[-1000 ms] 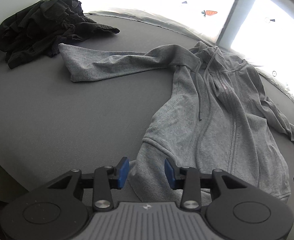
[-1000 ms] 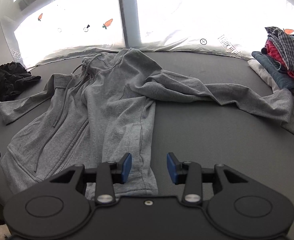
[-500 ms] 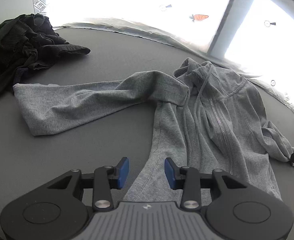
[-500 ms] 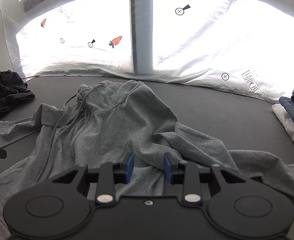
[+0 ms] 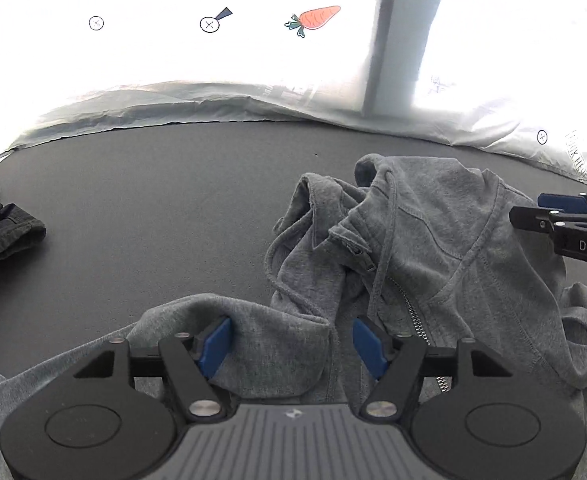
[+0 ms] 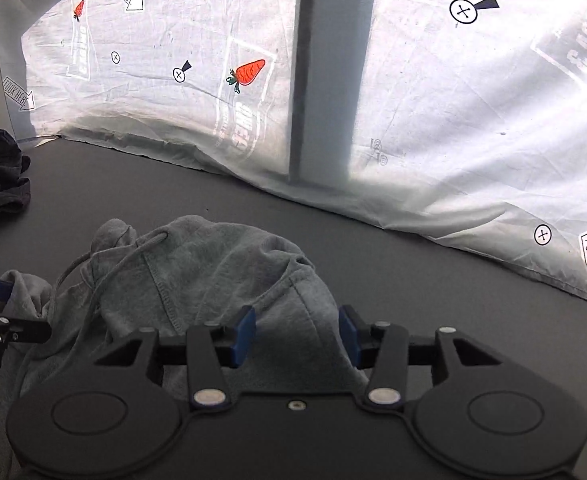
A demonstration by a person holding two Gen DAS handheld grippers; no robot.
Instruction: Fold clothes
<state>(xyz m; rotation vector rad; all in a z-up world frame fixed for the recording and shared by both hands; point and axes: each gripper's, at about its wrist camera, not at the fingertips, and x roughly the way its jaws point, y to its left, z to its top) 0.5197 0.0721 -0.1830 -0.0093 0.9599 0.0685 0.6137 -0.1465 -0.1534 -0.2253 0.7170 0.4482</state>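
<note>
**Both grippers over the hoodie's shoulders, jaws widening**

At the far left a heap of dark clothes (image 5: 1, 232) lies on the grey table (image 5: 153, 208), well apart from the rest. Next comes the left gripper (image 5: 291, 344), pointing down at the grey hoodie (image 5: 445, 240). Its blue pads stand apart and are opening; a fold of the hoodie's left shoulder and sleeve lies between them, and the pads do not press on it. Just past the right pad runs the zip (image 5: 415, 316), with the drawcord (image 5: 381, 264) trailing over the bunched collar.

The hoodie lies on the table, its hood toward the white printed sheet (image 5: 213, 60) that hangs at the table's far edge.

Further right the right gripper (image 6: 297, 334) hovers over the other shoulder. Its jaws are opening too, with cloth between the pads but not pinched. In the left view one blue finger (image 5: 561, 200) of it shows at the right edge; in the right view, the left gripper's tip shows at the left edge
</note>
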